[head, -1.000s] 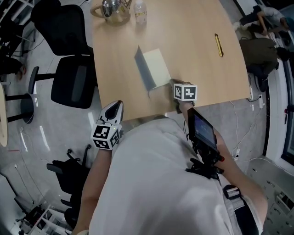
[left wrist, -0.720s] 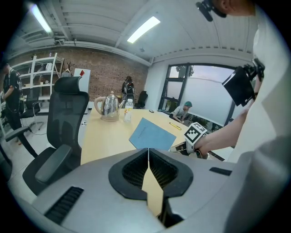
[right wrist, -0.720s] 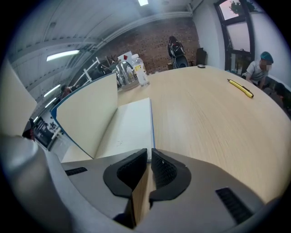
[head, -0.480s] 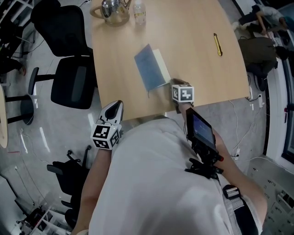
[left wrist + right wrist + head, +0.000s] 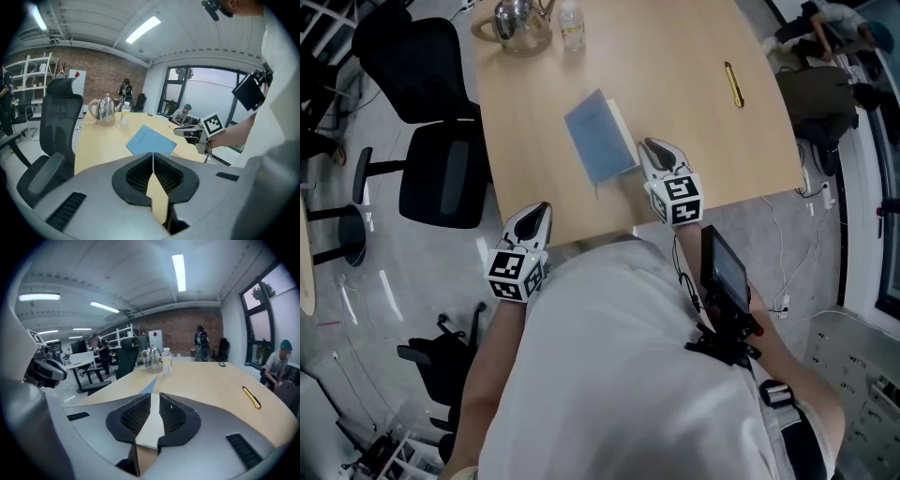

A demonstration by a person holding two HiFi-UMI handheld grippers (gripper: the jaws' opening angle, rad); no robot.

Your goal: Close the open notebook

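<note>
Notebook [image 5: 598, 136] lies closed on the bench [image 5: 703, 103]. Right claw [image 5: 649, 144], just beside it, is slightly parted and empty. Left claw [image 5: 541, 210] is closed.

We are finding nothing here that we can read. The closed blue notebook [image 5: 151, 140] on the pale wooden table [image 5: 703, 131] is showing a thin line of print across its cover, too small for us to make out. The white cube [image 5: 517, 274] on the left gripper [image 5: 540, 208] and its twin [image 5: 678, 201] on the right gripper [image 5: 651, 144] are carrying black square patterns, not letters.

The wooden table [image 5: 694, 131] carries a blue notebook [image 5: 595, 136], kettle [image 5: 514, 21], bottle [image 5: 572, 23] and pen [image 5: 732, 84].
</note>
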